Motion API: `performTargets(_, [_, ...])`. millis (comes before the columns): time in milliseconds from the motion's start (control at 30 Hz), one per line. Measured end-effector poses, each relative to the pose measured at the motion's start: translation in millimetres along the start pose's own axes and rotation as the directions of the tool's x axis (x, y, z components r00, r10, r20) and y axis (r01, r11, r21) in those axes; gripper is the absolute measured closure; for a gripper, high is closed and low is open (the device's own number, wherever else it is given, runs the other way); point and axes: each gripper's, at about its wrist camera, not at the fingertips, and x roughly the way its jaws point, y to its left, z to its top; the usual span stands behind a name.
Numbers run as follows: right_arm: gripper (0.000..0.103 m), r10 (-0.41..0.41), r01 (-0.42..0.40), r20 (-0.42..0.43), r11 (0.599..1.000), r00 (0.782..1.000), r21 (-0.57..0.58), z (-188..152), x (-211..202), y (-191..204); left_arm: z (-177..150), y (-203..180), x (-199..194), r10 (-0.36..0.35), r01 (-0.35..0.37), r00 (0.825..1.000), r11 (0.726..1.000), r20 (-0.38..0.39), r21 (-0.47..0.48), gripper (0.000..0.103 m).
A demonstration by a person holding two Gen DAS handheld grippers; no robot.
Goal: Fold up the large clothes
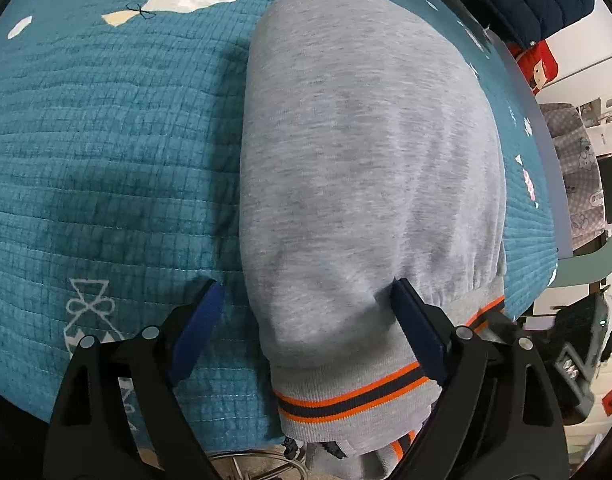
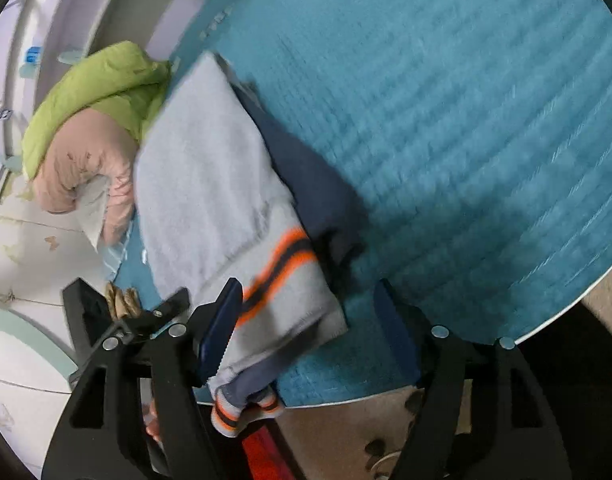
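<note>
On the teal quilted bedspread (image 1: pixel 106 152) we found the folded grey fleece sweatshirt with orange-and-navy striped hem (image 1: pixel 358 168). Left tongs (image 1: pixel 306 308) stood apart astride its hem; right tongs (image 2: pixel 310 312) stood apart, gripping nothing.

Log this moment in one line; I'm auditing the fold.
grey sweatshirt folded on teal quilt | left gripper open | right gripper open
</note>
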Motion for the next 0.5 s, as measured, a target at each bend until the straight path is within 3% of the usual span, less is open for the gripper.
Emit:
performTargets(233, [0.037,0.138,-0.132,-0.051,0.986,0.989,0.099,-3.8,6.5,-5.9,0.0,6.1,-0.2,-0.021,0.021,1.000,1.000,-0.013,-0.015,0.017])
performTargets(333, [0.037,0.120,-0.115,-0.042,0.987,0.992,0.110,-2.5,11.7,-4.0,-2.2,5.3,-0.3,-0.025,0.025,1.000,1.000,-0.014,-0.017,0.017])
performTargets(433, [0.032,0.205,-0.200,-0.002,0.959,0.979,0.202,0.8,18.5,-17.7,-0.8,5.9,1.9,-0.045,0.045,0.999,0.998,-0.023,-0.034,0.017])
performTargets(500, [0.038,0.238,-0.234,0.002,0.950,0.971,0.208,0.3,15.6,-18.7,-1.0,9.4,0.7,-0.064,0.063,0.998,0.997,-0.027,-0.041,0.017])
